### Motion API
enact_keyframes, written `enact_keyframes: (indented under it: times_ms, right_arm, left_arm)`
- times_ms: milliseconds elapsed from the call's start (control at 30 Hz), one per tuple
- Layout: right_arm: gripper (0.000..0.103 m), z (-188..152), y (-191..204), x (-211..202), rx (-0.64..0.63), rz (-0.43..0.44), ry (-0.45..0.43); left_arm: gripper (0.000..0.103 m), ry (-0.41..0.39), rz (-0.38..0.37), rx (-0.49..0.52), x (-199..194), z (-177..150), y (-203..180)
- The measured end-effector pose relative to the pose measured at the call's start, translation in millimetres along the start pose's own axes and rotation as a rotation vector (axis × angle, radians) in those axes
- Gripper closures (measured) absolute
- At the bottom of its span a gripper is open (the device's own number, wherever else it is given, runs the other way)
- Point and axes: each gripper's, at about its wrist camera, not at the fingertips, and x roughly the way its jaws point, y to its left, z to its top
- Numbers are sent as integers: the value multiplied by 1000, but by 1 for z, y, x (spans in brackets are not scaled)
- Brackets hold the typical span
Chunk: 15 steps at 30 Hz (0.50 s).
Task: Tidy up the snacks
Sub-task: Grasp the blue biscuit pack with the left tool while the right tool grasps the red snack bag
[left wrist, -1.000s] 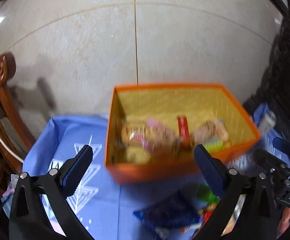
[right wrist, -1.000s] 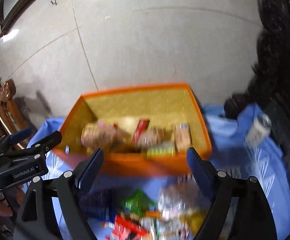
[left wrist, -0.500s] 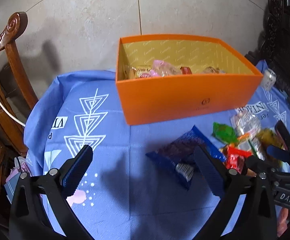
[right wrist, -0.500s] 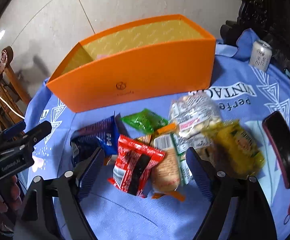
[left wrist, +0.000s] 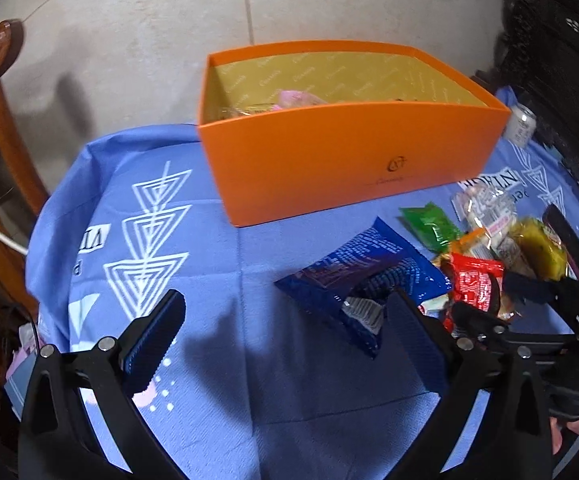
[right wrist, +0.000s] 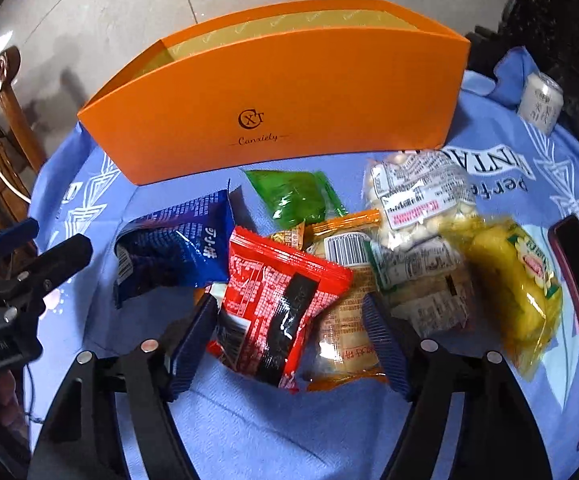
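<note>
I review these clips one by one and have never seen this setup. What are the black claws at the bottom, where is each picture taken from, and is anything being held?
No robot here: a person carries a hand-held gripper in each hand, each with a camera looking along its two fingers. The left hand-held gripper hangs open over the blue tablecloth, holding nothing. The right hand-held gripper is open too, its fingers either side of a red packet; it has not closed. More snacks lie loose beside it: a blue packet, a green packet and a yellow packet. Behind stands the orange box, already holding some snacks.
</note>
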Motion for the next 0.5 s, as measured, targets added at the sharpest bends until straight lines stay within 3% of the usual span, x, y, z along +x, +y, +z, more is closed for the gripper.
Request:
enact_keyframes:
  times_ms: [67,200,333,500]
  right_arm:
    - [32,-1,7,0,-35,-12,-5]
    - [54,-5,15,-1,-101,-9,-17]
    - [65,-10,9,-7,-120,14,-12]
    - [66,-18,-1,-15,-103,33,15]
  left_arm:
    - [4,-1,-8,24,4,1,-3]
    - [4,1,-24,100,13,4,-8]
    - [4,13,-65,183,30,8,-17]
    - [4,50,-100,239,54,11,-31]
